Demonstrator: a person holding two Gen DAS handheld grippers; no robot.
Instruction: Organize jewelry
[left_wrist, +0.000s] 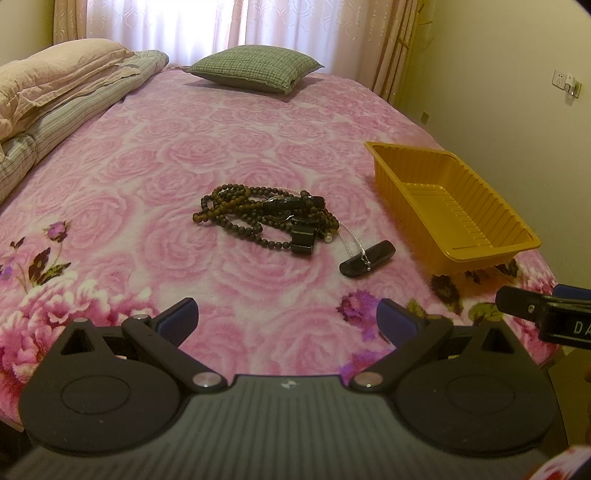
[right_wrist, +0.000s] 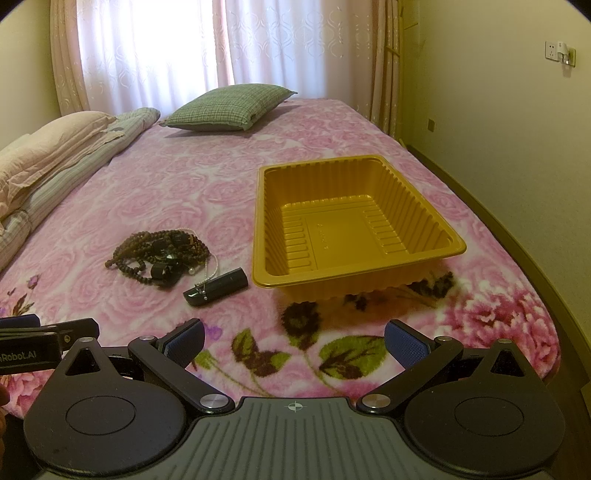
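- Centre frame, left wrist view: tangled bead strands on the bed; likely light, limp and snag-prone, so pinch a bunched loop.
- Lower right of them: black pendant, probably rigid and slick.
- Right: empty yellow tray.
- Foreground: left gripper and right gripper, fingers wide, holding nothing.

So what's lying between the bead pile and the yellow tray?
A black oblong pendant on a thin chain, between beads and tray; clearest in the right wrist view.

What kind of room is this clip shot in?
A bedroom, most likely: a bed under a pink rose blanket, a green pillow, folded quilts and a curtained window.
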